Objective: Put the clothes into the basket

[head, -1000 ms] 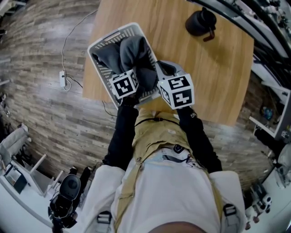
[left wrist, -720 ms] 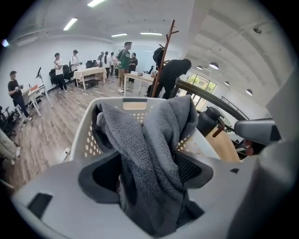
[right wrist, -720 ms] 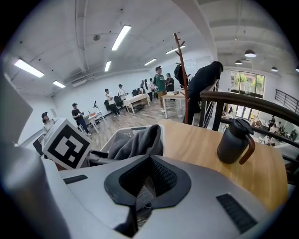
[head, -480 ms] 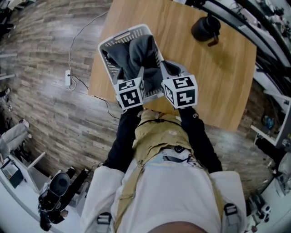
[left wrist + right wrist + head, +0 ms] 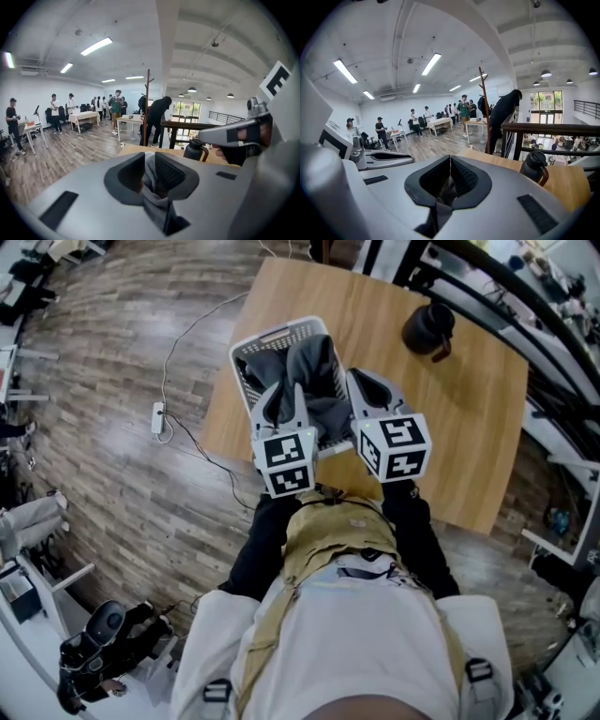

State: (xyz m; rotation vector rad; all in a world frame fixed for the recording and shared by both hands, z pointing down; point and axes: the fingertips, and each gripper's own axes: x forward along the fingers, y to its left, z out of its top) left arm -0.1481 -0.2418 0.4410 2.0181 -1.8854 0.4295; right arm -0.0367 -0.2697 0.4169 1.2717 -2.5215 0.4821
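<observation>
My left gripper point(image 5: 149, 164) had just been closing and pinched a fold of the grey garment point(image 5: 314, 367), most of which lay heaped in the white basket point(image 5: 246, 345) at the left edge of the table point(image 5: 459, 437). My right gripper point(image 5: 449, 165), jaws nearly together, nipped another fold. The job looked nearly done, with only the held folds left to drop in.

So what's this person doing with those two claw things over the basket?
A person holds a claw in each hand and is handling a grey garment at the white basket on the wooden table. The left claw has just been closing and now pinches a fold of the cloth. The right claw is clamped on another fold. Most of the garment sits in the basket. A dark jug stands apart.
</observation>
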